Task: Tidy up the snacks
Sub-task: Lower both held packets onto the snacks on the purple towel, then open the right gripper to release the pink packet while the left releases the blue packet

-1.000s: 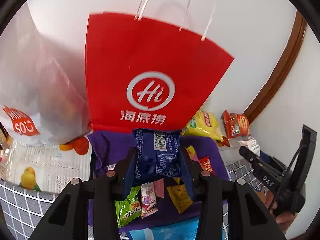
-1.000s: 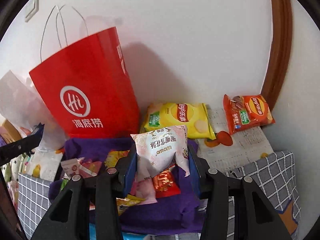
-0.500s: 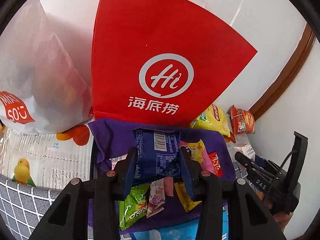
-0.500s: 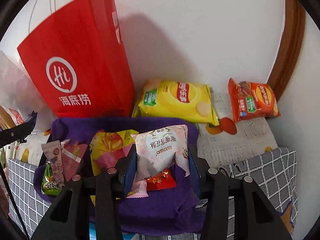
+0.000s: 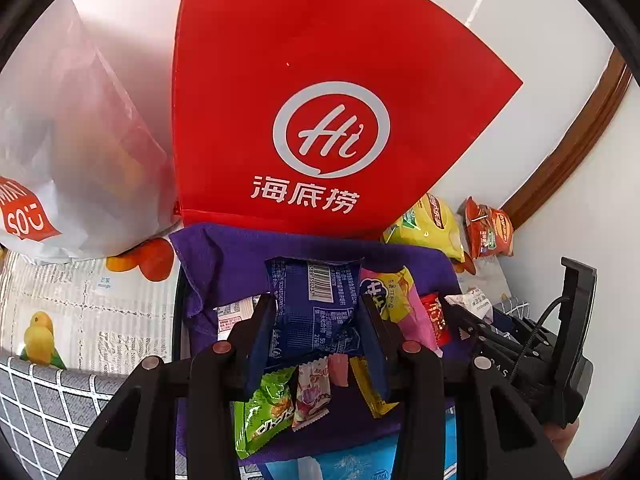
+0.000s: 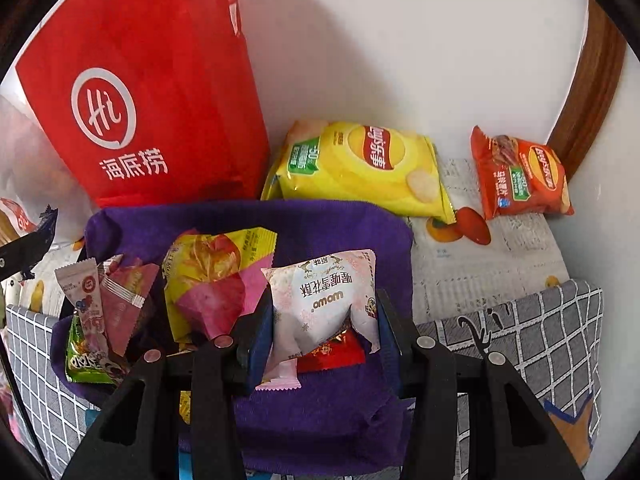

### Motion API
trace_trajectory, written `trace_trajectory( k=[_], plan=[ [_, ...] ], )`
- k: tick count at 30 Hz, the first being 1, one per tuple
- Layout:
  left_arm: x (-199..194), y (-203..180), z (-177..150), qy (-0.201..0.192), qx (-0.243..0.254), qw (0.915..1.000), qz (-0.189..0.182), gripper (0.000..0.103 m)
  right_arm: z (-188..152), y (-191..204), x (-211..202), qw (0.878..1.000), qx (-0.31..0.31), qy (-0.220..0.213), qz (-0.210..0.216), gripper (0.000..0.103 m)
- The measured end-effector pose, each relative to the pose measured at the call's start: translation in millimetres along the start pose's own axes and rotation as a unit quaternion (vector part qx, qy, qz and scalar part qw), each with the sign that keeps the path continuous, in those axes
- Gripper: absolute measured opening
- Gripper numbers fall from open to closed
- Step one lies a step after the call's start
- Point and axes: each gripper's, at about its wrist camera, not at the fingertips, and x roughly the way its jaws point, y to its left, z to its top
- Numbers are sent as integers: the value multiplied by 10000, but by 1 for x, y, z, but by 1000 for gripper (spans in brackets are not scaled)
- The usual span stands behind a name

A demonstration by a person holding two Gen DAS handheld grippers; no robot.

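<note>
Left gripper (image 5: 316, 320): jaws narrowed onto a blue snack pack (image 5: 314, 300), barcode side up, pinched across its lower half, upper end sticking out past the tips. Right gripper (image 6: 322, 320): jaws clamped on a white-pink pastry pack (image 6: 324, 300), same sort of hold, across the body.

Both packs hang over a purple cloth (image 6: 320, 412) that appears to line a tray or bin; its edge is mostly hidden, so I cannot tell. On the cloth, loose small items: green pack (image 5: 264, 412), pale candy sachet (image 6: 82, 292), yellow-pink wrapper (image 6: 216, 272), red sachet (image 6: 332, 354) under the held pastry pack.

Handling, as a judgement: both held packs look light, air-puffed, with slick film. The foil crumples under the pads, and the contents are likely crumbly, so a light squeeze is best. Best hold is mid-body or on the crimped end seal; flat film could slip sideways.

Further back: red paper bag (image 5: 320, 120) standing upright just behind the cloth, frosted white bag (image 5: 72, 152) beside it. Yellow chip bag (image 6: 360, 168) and orange chip bag (image 6: 520, 176) lie on a printed cover by the wall, apart from the cloth. Grey checked fabric (image 6: 540, 328) covers the near edge.

Snacks still scattered, sorting looks unfinished.
</note>
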Motion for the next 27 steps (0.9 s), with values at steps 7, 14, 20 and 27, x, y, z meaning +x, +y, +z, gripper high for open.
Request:
trace_trajectory(
  k=[7,14,20,27],
  plan=[
    [3,-4,-2,51,131,9999,75,39,-2,6,4,9999,-108,66,-5,47],
    [8,-7,-4,140,181,9997,52,39,-3,12,13,9996,-184,223,24,48],
    [13,-15,-6,190,320,9993,85,39,-4,14,17,9994,-240,247,-67,48],
    [19,-17,-8,254,352,9989,151,39,-4,16,14,9993,-282,246,-23,57]
  ],
)
